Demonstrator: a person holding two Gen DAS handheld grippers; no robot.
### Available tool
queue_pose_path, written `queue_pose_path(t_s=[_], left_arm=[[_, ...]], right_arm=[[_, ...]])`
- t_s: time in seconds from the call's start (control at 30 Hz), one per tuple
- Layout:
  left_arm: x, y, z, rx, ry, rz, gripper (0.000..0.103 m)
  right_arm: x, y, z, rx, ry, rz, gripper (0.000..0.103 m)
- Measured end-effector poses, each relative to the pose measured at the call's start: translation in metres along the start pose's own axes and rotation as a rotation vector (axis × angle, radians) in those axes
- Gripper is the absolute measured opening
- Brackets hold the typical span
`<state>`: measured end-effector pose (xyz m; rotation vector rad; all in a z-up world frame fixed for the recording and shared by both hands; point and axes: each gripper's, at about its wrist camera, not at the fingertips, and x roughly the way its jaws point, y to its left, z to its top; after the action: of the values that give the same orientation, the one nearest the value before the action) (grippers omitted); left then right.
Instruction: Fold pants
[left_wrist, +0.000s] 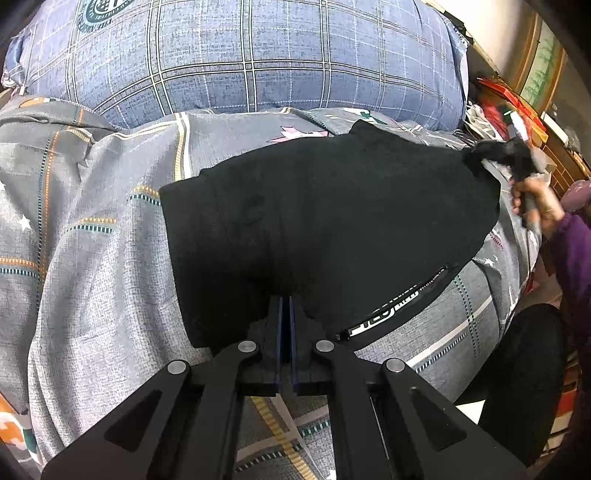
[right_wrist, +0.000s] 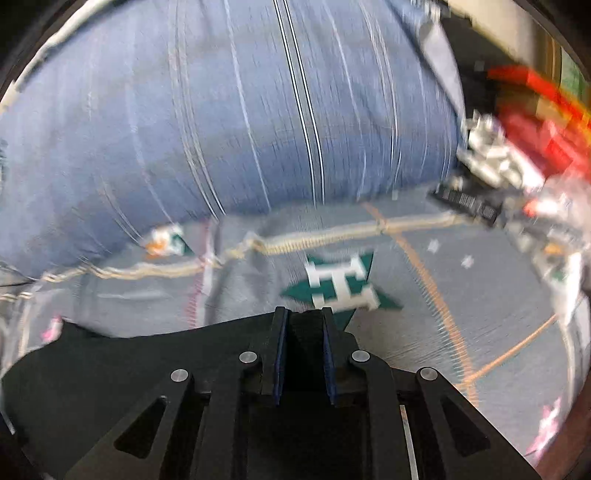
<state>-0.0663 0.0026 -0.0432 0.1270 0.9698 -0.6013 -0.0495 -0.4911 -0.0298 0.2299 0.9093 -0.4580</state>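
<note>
On a grey patterned bedsheet, right in front of a big blue plaid pillow: black pants, folded over into a thick wedge, white lettering and a zipper showing along the near right edge. Left gripper clamped on the near edge of the fabric, blue-lined fingers pressed together with barely a sliver between. Off at the far right corner of the pants, right gripper pinching a tuft of the black cloth, a hand in a purple sleeve wrapped round its handle.

From the right wrist view, everything smeared with motion blur. Right gripper with fingers nearly together, a wad of black fabric squeezed between the 2 pads, rest of the pants trailing off to the left over the sheet. Green badge with a white letter printed on the sheet just beyond the tips. Red and white clutter at the far right, too blurred to name.
</note>
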Motion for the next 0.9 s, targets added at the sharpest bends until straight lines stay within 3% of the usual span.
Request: queue_pose_path(t_s=[0.1,0.13,0.23,0.27,0.33,0.37,0.4,0.47,0.57,0.73,0.83,0.9], left_arm=[[-0.003,-0.002,-0.002,0.011,-0.013,0.009,0.002],[-0.004,-0.002,-0.002,0.015,-0.016,0.012,0.002],[-0.012,-0.003,-0.001,0.017,-0.044,0.021,0.003],[-0.015,-0.002,-0.001,0.011,-0.057,0.024,0.008],[-0.025,-0.001,-0.001,0.005,-0.101,0.053,0.033],[-0.032,0.000,0.000,0.004,-0.137,0.085,0.055],[-0.038,0.001,0.000,-0.001,-0.165,0.109,0.067],[-0.051,0.005,0.001,-0.017,-0.230,0.141,0.068],[-0.061,0.018,0.003,-0.073,-0.264,0.167,0.079],[-0.057,0.033,0.004,-0.107,-0.258,0.292,0.079],[-0.051,0.032,0.002,-0.094,-0.246,0.302,0.079],[-0.034,0.033,0.002,-0.094,-0.172,0.279,0.080]], right_arm=[[0.002,0.005,-0.011,-0.013,-0.039,-0.049,0.040],[-0.002,0.006,-0.012,-0.016,-0.040,-0.054,0.053],[-0.032,0.007,-0.016,-0.019,-0.109,-0.096,0.057],[-0.045,0.012,-0.017,-0.021,-0.138,-0.098,0.057],[-0.068,0.016,-0.019,-0.004,-0.176,-0.053,0.058],[-0.082,0.021,-0.022,0.021,-0.191,-0.005,0.060],[-0.090,0.025,-0.024,0.036,-0.194,0.033,0.063],[-0.105,0.048,-0.035,0.051,-0.185,0.127,0.069],[-0.110,0.090,-0.055,0.002,-0.154,0.171,0.071],[-0.099,0.152,-0.091,-0.101,-0.106,0.185,0.071],[-0.086,0.165,-0.102,-0.149,-0.082,0.156,0.071],[-0.072,0.164,-0.108,-0.182,-0.066,0.112,0.071]])
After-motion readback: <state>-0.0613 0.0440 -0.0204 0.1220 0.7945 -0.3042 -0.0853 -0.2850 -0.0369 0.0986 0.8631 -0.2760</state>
